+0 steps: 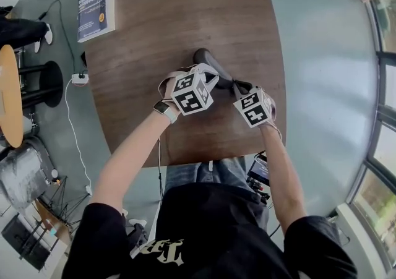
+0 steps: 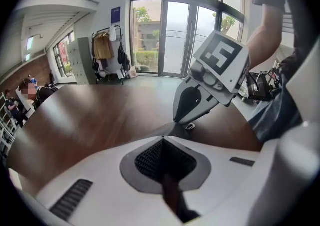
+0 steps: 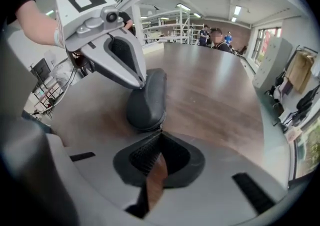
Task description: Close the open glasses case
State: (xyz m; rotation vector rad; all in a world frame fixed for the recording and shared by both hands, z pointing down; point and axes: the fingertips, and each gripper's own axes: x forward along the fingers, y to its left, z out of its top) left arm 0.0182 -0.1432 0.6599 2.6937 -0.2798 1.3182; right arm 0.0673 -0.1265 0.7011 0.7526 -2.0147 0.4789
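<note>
A dark grey zip glasses case lies near the front of the brown wooden table, with its lid down. In the right gripper view the case is just beyond my right gripper, which is shut at the case's near end on the small metal zipper pull. My left gripper is shut, its tips touching the case's top edge. In the left gripper view a sliver of the case shows past the left gripper, with the right gripper facing it.
A blue book lies at the table's far left. The table's front edge is close behind both grippers. Beside the table are a round side table, floor cables and a power strip. People stand far off in the room.
</note>
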